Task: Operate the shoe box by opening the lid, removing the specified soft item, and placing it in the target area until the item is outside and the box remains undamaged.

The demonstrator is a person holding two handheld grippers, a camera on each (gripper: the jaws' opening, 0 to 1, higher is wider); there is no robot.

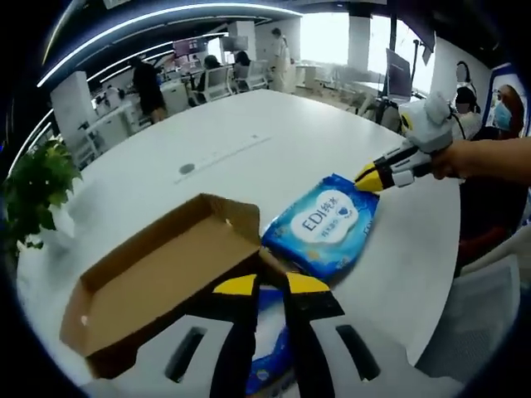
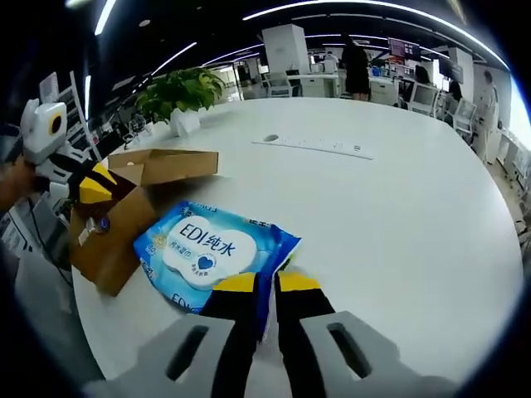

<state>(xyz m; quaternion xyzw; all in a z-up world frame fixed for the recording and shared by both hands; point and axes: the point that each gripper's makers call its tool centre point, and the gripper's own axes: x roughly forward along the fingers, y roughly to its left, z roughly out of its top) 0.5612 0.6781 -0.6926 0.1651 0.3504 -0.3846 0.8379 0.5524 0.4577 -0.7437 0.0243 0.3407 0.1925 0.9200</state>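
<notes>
One cardboard box (image 1: 158, 278) lies open on the one white desk (image 1: 249, 149). Two blue wipes packs: one (image 1: 325, 224) just beside the box on the desk, a second (image 1: 270, 356) at the box's near edge, between the tool's jaws. Two tools: left (image 1: 272, 285), right (image 2: 265, 282). One potted plant (image 2: 178, 91) beyond the box.

Open tabletop (image 2: 398, 215) beyond box (image 2: 124, 207).

In the left gripper view, the left tool (image 1: 270, 286) covers a second blue pack (image 1: 270, 365), probably inside the shoe box (image 1: 158, 286). In the right gripper view, the right tool (image 2: 267, 283) hides one corner of the wipes pack (image 2: 211, 253); its small print is unreadable.
</notes>
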